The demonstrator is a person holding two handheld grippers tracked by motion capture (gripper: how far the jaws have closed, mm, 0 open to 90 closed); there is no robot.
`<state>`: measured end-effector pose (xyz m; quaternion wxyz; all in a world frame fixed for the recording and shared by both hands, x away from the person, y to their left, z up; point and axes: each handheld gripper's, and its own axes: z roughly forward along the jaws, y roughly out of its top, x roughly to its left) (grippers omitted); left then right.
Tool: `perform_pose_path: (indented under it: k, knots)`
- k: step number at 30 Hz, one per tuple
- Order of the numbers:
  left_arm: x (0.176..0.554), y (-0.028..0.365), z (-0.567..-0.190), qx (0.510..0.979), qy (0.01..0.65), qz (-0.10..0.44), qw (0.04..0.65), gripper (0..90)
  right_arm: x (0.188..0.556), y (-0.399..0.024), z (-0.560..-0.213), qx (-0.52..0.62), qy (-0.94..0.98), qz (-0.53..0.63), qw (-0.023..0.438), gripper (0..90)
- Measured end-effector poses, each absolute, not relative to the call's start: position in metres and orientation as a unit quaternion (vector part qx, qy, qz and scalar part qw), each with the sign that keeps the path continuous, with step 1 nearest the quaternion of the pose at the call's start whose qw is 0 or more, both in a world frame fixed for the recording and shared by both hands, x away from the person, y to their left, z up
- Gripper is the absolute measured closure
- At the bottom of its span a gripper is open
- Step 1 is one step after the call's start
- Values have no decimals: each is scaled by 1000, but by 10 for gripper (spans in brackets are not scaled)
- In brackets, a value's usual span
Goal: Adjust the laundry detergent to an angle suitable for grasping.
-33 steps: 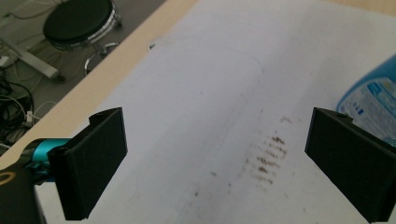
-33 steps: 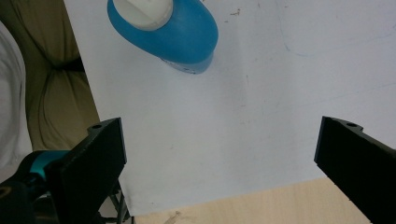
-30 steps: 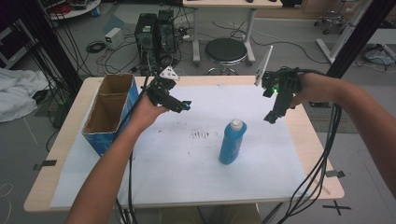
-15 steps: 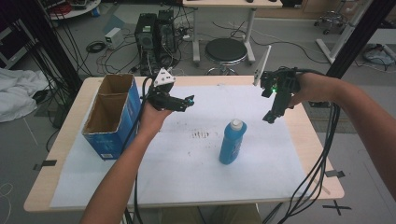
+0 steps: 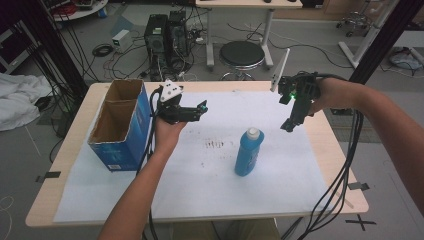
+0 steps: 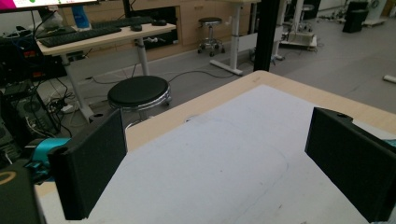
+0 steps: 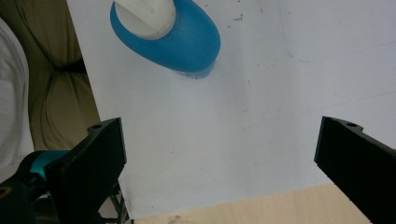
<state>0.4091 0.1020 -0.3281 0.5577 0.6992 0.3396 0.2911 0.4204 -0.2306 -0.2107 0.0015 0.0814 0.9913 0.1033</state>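
The blue bottle [image 5: 248, 152] stands upright on the white sheet [image 5: 200, 180] near the table's middle, untouched, so this looks like the approach before a grasp. The right gripper [image 5: 289, 125] hangs just beyond it, jaws wide and empty; the left gripper [image 5: 200, 107] hovers near the cardboard box [image 5: 120, 127], jaws also wide. Next, the right should probably descend around the smooth, rounded plastic body below its white cap [image 7: 145, 16]

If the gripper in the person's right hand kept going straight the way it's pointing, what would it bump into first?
Probably the white sheet covering the table. The right gripper points steeply down, jaws wide apart, with bare sheet between them. The blue bottle stands off to one side of that line, though depth is hard to judge.
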Motion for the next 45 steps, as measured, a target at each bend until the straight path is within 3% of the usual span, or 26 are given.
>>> perform_pose_path:
  k: [20,30,45]
  knots:
    - [352,94,-352,633,381,351,575,56,420,-229,-212,73,992,104,1,11]
    - [313,69,-375,620,393,347,583,55,419,-227,-212,82,992,97,-2,12]
    - [283,47,-388,607,411,355,580,56,418,-226,-213,79,992,99,2,12]
